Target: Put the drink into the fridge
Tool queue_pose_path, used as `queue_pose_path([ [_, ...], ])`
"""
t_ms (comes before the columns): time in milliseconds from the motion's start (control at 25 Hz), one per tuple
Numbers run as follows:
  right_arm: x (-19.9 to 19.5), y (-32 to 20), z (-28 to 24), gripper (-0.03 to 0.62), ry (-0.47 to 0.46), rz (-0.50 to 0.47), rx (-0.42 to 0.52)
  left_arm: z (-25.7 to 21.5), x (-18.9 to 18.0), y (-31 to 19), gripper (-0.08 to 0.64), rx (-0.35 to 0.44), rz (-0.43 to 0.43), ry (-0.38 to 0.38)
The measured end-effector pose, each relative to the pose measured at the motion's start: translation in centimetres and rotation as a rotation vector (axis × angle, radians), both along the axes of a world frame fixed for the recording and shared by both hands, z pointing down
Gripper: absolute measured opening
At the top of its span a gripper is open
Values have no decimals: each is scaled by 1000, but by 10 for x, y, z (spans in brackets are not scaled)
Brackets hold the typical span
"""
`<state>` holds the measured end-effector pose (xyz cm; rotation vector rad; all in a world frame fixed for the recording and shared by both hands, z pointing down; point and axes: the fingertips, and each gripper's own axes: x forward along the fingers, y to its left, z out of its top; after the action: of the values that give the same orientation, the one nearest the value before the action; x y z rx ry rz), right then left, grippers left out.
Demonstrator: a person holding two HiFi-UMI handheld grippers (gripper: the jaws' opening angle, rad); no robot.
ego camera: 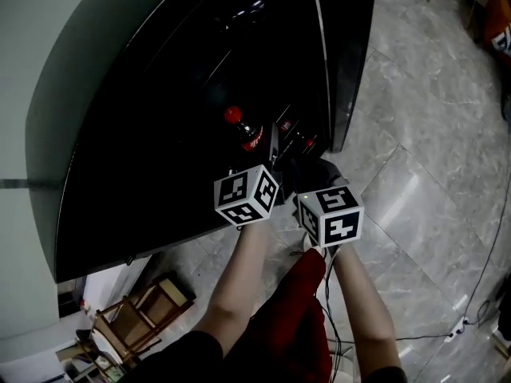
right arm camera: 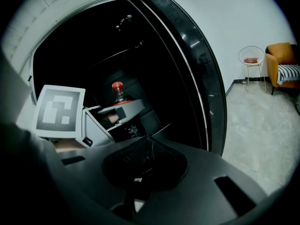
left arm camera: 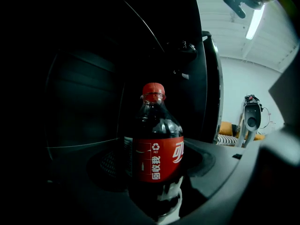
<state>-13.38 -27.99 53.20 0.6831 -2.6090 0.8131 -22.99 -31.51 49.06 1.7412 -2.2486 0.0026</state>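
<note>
At the mouth of the open fridge (ego camera: 152, 134), the cola bottle (left arm camera: 157, 158) stands upright in my left gripper (ego camera: 255, 144). It has a red cap, a red label and dark drink behind the plastic. My left jaws are spread wide and clamped on the bottle's lower body, one on each side, with the label and neck rising clear above them. From the head view, the bottle shows against the black inside of the fridge, and I cannot tell whether it is past the front edge. In the left gripper view, it does not rest on any shelf.

My right gripper (right arm camera: 145, 165) hangs just beside the left one, a little nearer the fridge door (ego camera: 351, 54). Its jaws stand apart round a hollow with nothing in it. The two marker cubes, left (ego camera: 246, 194) and right (ego camera: 331, 215), sit close together above my forearms.

The door is swung out to the right, glossy and dark. The fridge interior is too dark to show more than faint shelf lines. Grey marbled floor tiles (ego camera: 431, 134) spread to the right. A wooden chair (ego camera: 136, 317) sits by the fridge's left foot. In the right gripper view, a round wire side table (right arm camera: 253, 62) and an orange armchair (right arm camera: 283, 64) stand against the far white wall.
</note>
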Motion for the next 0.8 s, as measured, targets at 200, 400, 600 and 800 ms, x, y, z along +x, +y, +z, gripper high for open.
queue_pose_path([
  [200,-11,-8,5,18,-31,26,-15,-2,-10,-6,319,14,-7,-18],
  [400,-19,-17,7,18,-55,49,-12,-2,-23,-12,319,20,-23,-41],
  [600,-24,-21,15,18,-55,34,-15,4,-36,-25,319,17,-48,-52],
  [800,-27,-31,21,18,-54,41,-18,11,-46,-42,319,5,-58,-59],
])
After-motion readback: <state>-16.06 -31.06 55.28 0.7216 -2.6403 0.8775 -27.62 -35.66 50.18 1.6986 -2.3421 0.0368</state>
